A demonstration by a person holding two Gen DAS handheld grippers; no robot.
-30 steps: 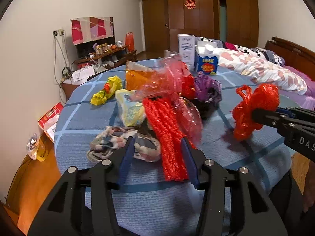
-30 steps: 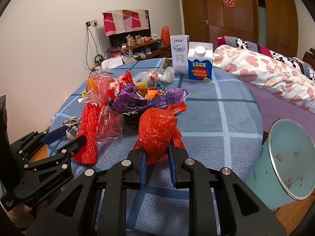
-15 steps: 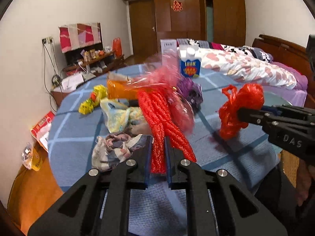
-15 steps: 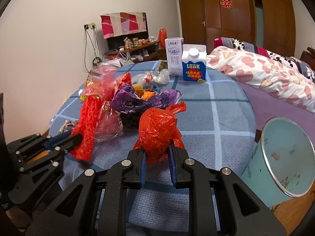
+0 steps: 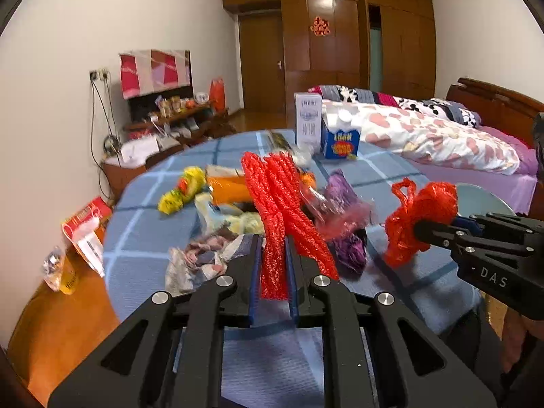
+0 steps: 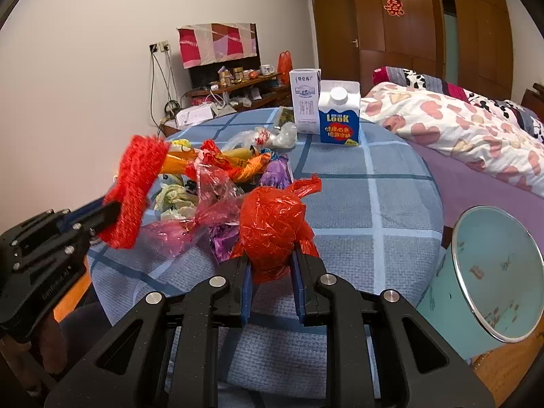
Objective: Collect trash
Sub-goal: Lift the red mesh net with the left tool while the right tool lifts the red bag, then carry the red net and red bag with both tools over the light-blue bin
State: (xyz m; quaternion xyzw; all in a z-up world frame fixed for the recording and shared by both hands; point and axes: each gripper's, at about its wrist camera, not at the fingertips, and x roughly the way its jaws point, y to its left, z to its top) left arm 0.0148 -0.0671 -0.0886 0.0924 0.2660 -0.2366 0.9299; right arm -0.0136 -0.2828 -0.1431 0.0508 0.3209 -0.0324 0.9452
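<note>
A long red mesh net bundle (image 5: 277,204) stands up from between the pads of my left gripper (image 5: 273,243), lifted a little off the table. The pads press on it while the jaws are opening slightly. A crumpled pink clear bag (image 6: 204,214) hangs from the net (image 6: 136,187). My right gripper (image 6: 270,256) is shut on a balled red plastic bag (image 6: 272,224) and holds it above the table's near edge. In the left wrist view that bag (image 5: 421,210) shows at the right. A pale blue bin (image 6: 489,272) stands beside the table, lower right.
A round table with a blue checked cloth (image 6: 391,204) carries a heap of wrappers: purple (image 6: 277,173), orange (image 6: 244,166), yellow (image 5: 180,192), a checked rag (image 5: 200,261). Two milk cartons (image 6: 338,115) stand at the far edge. A bed (image 6: 459,125) lies to the right.
My left gripper closed from open onto the red net and raised it off the table, dragging the pink bag along. The right gripper kept still with the red bag.
</note>
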